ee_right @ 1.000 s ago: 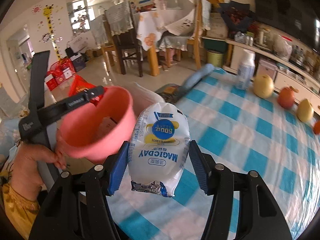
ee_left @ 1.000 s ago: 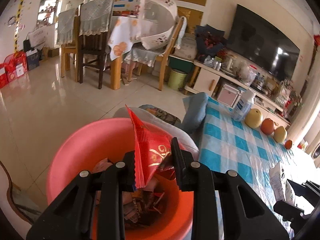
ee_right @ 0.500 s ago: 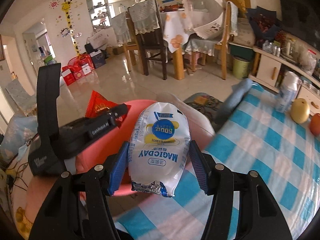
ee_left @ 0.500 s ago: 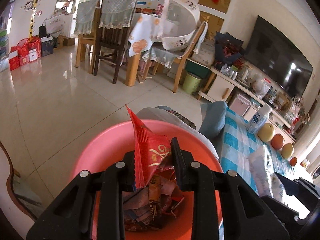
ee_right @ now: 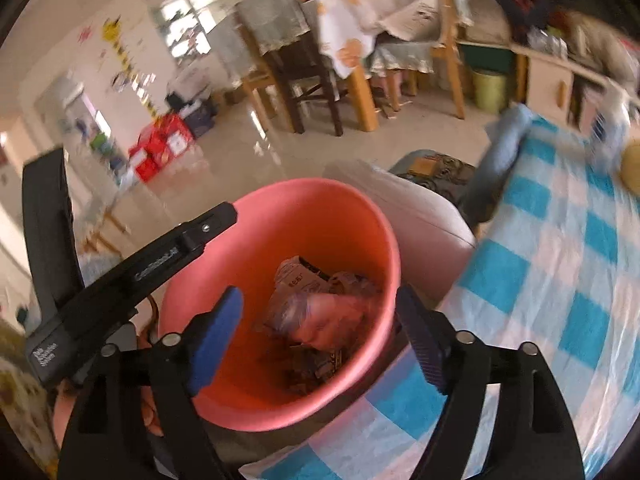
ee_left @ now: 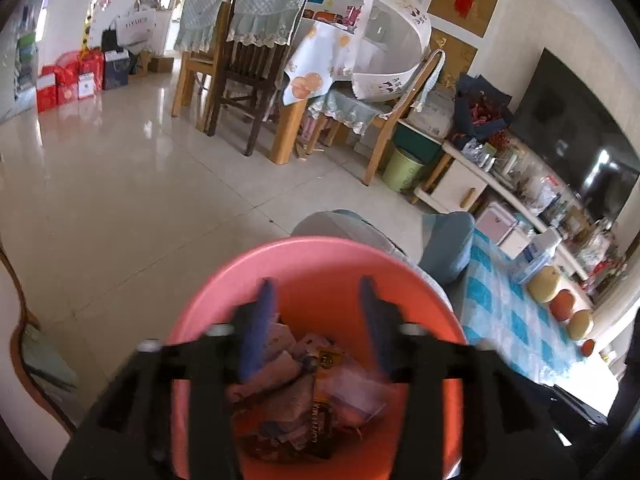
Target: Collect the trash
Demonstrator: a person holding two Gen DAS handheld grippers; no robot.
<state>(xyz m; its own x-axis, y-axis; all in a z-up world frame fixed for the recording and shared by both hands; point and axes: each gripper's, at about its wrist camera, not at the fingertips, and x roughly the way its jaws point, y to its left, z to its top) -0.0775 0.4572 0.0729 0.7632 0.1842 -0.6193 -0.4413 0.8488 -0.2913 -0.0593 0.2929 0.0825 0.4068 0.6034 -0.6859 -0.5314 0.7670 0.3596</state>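
Note:
A pink plastic bin (ee_left: 316, 264) (ee_right: 320, 212) sits just off the edge of the blue-and-white checked table (ee_right: 560, 280). It holds a heap of crumpled wrappers (ee_left: 304, 384) (ee_right: 320, 308). My left gripper (ee_left: 316, 320) is open and empty, right over the bin's mouth. My right gripper (ee_right: 320, 332) is also open and empty above the bin; a blurred white packet (ee_right: 332, 316) lies on top of the heap below it. The left gripper's black body (ee_right: 120, 276) shows at the bin's left rim in the right wrist view.
A bottle (ee_left: 536, 254) and several fruits (ee_left: 560, 304) stand along the table's far side. A grey cushioned seat (ee_right: 420, 216) and a blue cushion (ee_left: 448, 244) sit beside the bin. Dining chairs (ee_left: 248, 72), a green waste bin (ee_left: 402, 168) and a TV cabinet (ee_left: 460, 188) lie beyond.
Both grippers have opened over the bin. The red wrapper has left my left gripper and the white packet has left my right one; both now lie in the bin.

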